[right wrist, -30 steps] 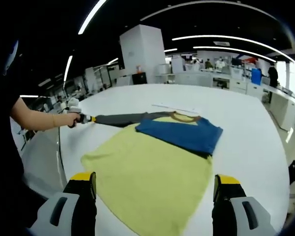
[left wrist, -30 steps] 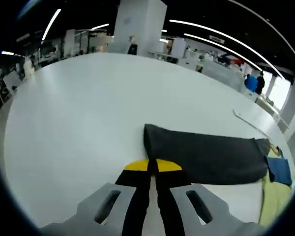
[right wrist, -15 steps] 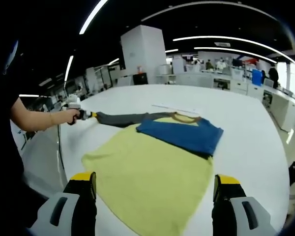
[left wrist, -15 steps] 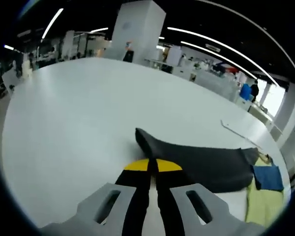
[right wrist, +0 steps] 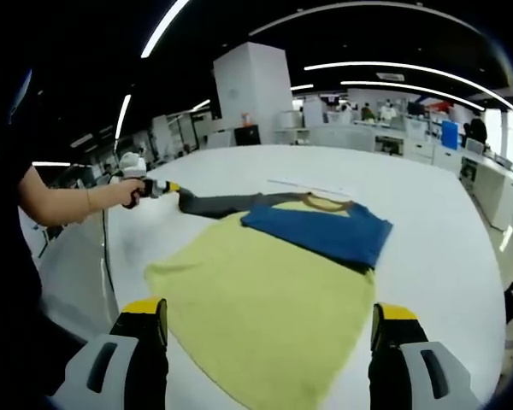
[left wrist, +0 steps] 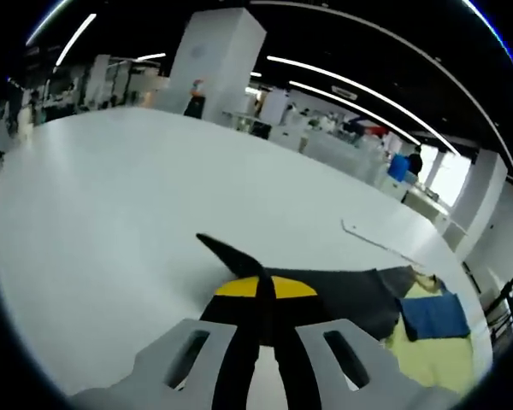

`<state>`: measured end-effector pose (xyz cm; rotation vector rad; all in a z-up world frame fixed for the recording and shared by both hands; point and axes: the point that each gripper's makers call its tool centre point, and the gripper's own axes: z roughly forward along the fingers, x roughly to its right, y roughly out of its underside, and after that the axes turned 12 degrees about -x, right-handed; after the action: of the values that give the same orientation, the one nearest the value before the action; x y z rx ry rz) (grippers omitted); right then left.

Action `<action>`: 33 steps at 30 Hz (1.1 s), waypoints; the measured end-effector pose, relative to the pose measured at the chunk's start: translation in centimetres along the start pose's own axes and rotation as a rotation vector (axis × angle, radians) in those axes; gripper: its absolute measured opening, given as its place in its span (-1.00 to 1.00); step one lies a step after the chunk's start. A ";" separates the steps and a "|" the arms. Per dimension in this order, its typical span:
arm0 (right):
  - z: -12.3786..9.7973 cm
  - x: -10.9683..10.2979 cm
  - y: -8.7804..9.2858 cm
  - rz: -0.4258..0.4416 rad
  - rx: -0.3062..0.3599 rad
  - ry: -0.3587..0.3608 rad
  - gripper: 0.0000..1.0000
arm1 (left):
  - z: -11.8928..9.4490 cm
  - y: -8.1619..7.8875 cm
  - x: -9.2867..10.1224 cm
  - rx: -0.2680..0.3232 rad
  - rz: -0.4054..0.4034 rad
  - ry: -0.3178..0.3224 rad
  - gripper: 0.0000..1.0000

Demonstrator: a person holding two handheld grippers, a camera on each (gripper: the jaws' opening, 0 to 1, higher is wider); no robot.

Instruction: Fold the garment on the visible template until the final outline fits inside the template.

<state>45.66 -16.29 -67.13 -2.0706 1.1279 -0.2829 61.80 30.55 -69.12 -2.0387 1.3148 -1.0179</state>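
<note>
1. Since the earlier frame, the dark sleeve (left wrist: 325, 290) has been lifted and drawn inward, clenched in the left gripper (left wrist: 262, 299) above the white table (left wrist: 111, 205).
2. Right gripper (right wrist: 269, 329) jaws are held wide apart over the yellow garment (right wrist: 256, 307), spread on the table before an office hall.

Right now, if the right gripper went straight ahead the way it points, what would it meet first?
Probably the yellow shirt body: it lies on the table directly ahead of the open right gripper, nearer than the blue sleeve. Depth is unclear.
</note>
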 end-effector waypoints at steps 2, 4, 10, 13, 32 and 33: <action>0.0 0.1 0.0 -0.001 0.001 0.003 0.97 | 0.1 0.0 0.6 0.001 0.010 0.007 -0.99; -0.1 0.1 0.0 0.001 0.004 0.005 0.98 | 0.2 -0.1 1.1 0.002 0.015 0.019 -0.99; -0.1 0.2 0.0 0.007 0.010 0.005 0.97 | 0.2 0.0 3.0 0.002 -0.037 0.069 -0.99; -0.1 0.1 0.1 0.004 0.007 0.002 0.97 | 0.2 0.1 4.0 -0.001 -0.016 0.083 -0.99; 0.0 -0.4 0.8 0.010 0.001 -0.011 0.96 | 0.6 0.7 12.7 -0.006 0.001 0.248 -0.99; 0.0 -0.4 0.9 0.010 0.000 -0.011 0.96 | 0.6 0.8 13.0 -0.006 0.002 0.252 -0.99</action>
<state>44.89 -16.26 -67.71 -2.0632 1.1318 -0.2662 65.14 18.36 -65.94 -1.9610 1.4439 -1.3049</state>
